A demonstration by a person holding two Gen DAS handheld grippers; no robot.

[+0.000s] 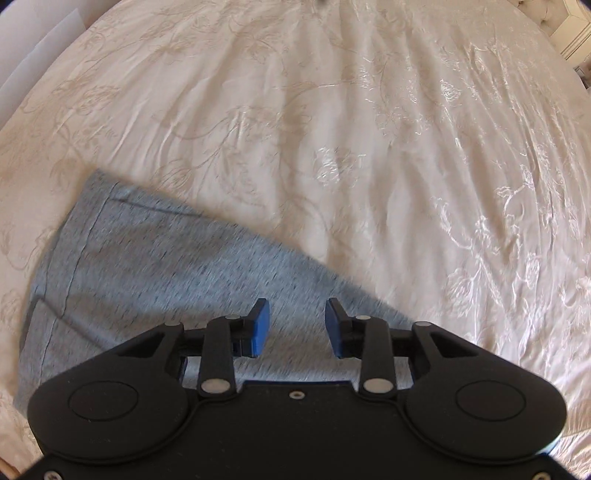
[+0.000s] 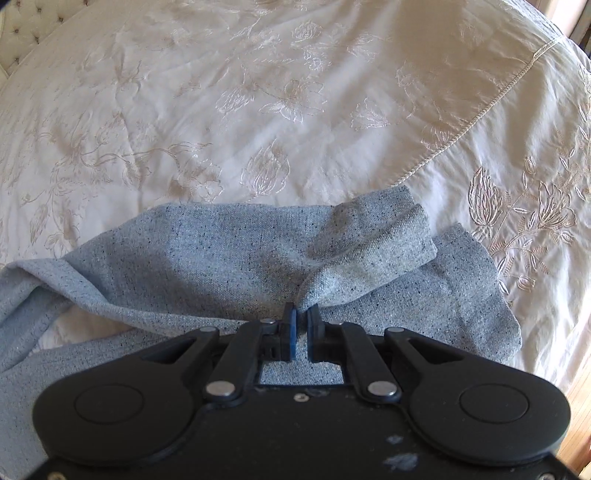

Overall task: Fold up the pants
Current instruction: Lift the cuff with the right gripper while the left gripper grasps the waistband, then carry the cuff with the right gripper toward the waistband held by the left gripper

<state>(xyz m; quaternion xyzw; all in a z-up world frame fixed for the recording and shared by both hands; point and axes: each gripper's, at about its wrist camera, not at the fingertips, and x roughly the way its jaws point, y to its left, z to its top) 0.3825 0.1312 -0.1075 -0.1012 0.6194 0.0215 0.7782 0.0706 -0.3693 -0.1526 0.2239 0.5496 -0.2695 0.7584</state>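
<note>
Grey speckled pants lie on a cream embroidered bedspread. In the left wrist view a flat part of the pants (image 1: 155, 266) with seams spreads to the lower left. My left gripper (image 1: 297, 314) is open and empty, hovering above the cloth. In the right wrist view the pants (image 2: 229, 258) lie crumpled, with two leg ends (image 2: 406, 229) at the right. My right gripper (image 2: 302, 314) is shut on a pinched fold of the pants, which rises to the fingertips.
The bedspread (image 1: 369, 129) fills both views. A corded seam (image 2: 480, 114) runs diagonally at the right. A tufted headboard (image 2: 26, 26) shows at the top left. Wooden floor (image 2: 580, 387) shows past the bed's edge at the right.
</note>
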